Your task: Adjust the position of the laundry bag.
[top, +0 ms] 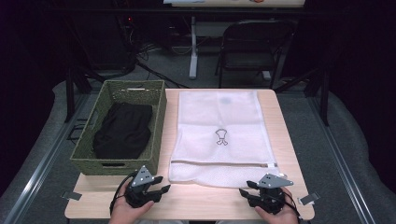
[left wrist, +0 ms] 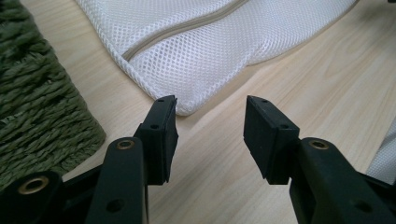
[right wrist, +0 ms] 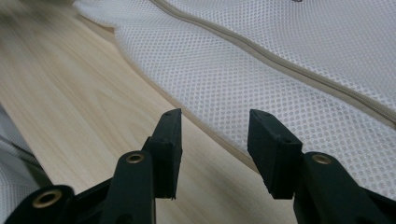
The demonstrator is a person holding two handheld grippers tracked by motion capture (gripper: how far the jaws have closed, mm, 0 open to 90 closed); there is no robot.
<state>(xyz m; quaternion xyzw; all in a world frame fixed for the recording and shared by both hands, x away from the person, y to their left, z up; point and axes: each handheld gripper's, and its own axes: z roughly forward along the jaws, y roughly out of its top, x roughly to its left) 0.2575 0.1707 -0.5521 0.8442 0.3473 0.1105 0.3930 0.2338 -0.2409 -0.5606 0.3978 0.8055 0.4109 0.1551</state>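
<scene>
A white mesh laundry bag (top: 219,135) lies flat along the middle of the wooden table (top: 196,200), its beige zipper (top: 224,163) near the front. A green woven basket (top: 88,161) on the left holds a folded black garment (top: 123,130). My left gripper (top: 159,184) rests open near the table's front, just short of the bag's near-left corner (left wrist: 184,109). My right gripper (top: 246,187) is open too, at the bag's front edge (right wrist: 219,140). Nothing is between either pair of jaws. In the gripper views I see the left gripper (left wrist: 210,126) and the right gripper (right wrist: 214,140).
The basket wall (left wrist: 42,102) stands close on the left of my left gripper. A folding chair (top: 252,46) and a desk leg (top: 193,46) stand beyond the table's far edge. Metal clips (top: 70,195) (top: 309,199) sit at the front corners.
</scene>
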